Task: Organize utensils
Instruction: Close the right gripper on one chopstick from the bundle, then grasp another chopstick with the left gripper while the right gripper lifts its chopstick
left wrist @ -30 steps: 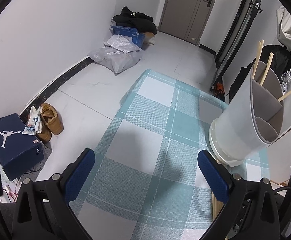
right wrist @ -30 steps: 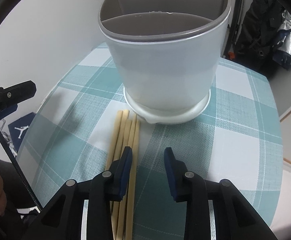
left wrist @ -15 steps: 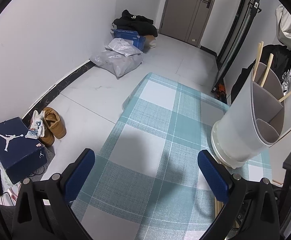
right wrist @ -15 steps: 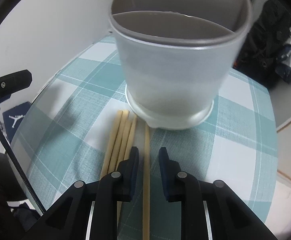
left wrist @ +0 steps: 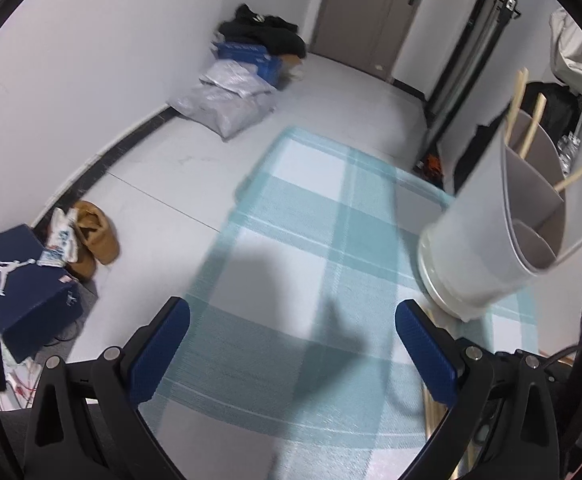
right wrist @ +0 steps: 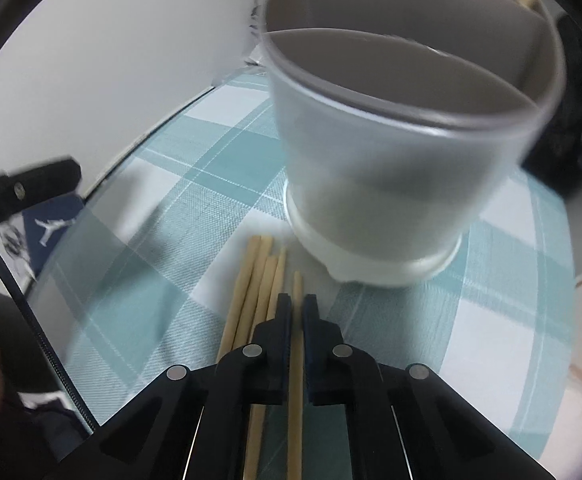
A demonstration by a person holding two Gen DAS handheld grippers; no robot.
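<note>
Only rightward: fingers (right wrist: 287, 320) pinching chopstick (right wrist: 295, 380).

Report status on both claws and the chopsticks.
Right claw shut on one chopstick, four more lying beside it. Left claw open, empty, over the checked cloth. Utensil holder directly ahead; nothing in the way.

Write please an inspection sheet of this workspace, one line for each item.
Surface: teal and white checked tablecloth.
Job's things: white divided utensil holder with chopsticks inside; four loose wooden chopsticks lie beside the held one.
Clutter: nothing seen on the cloth.
Grippers: right gripper shut on one wooden chopstick; left gripper open, empty.
Cables: black cable.
Surroundings: navy shoebox, brown shoes, grey bags, door.
</note>
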